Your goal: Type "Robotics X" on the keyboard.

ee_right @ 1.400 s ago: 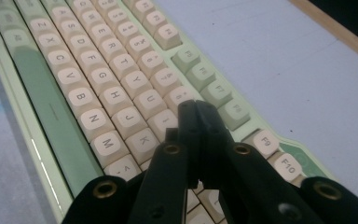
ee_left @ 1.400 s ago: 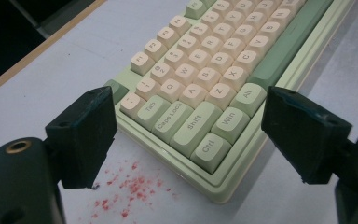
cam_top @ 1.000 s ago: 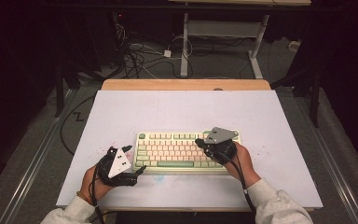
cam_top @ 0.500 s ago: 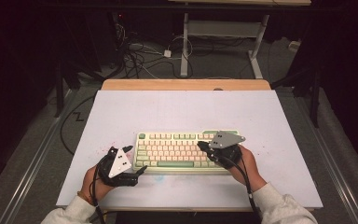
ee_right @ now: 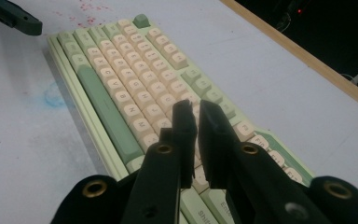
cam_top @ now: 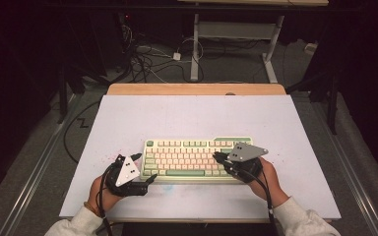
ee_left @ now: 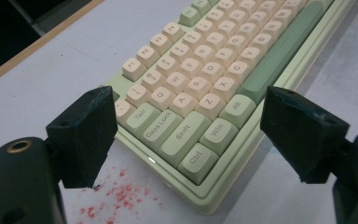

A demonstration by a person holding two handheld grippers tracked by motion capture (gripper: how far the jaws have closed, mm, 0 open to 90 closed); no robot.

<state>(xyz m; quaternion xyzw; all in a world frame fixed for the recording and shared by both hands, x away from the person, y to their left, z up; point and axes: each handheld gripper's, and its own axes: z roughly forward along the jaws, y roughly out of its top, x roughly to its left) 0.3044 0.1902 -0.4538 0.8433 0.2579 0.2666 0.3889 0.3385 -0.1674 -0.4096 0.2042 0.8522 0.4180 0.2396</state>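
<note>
Keyboard [cam_top: 197, 157] work | my right tongs [ee_right: 196, 116] nearly shut, narrow tip for single keys | my left tongs [ee_left: 186, 135] wide, empty, flanking its corner to steady it on desk [cam_top: 187, 113]

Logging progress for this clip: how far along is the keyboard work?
Early or midway. The keyboard lies flat on the table, every visible keycap seated. In hand: the right hand-held gripper, jaws nearly together with nothing between them, sits over the right-hand keys, while the left hand-held gripper waits open at the keyboard's left corner. No finished result shows.
</note>
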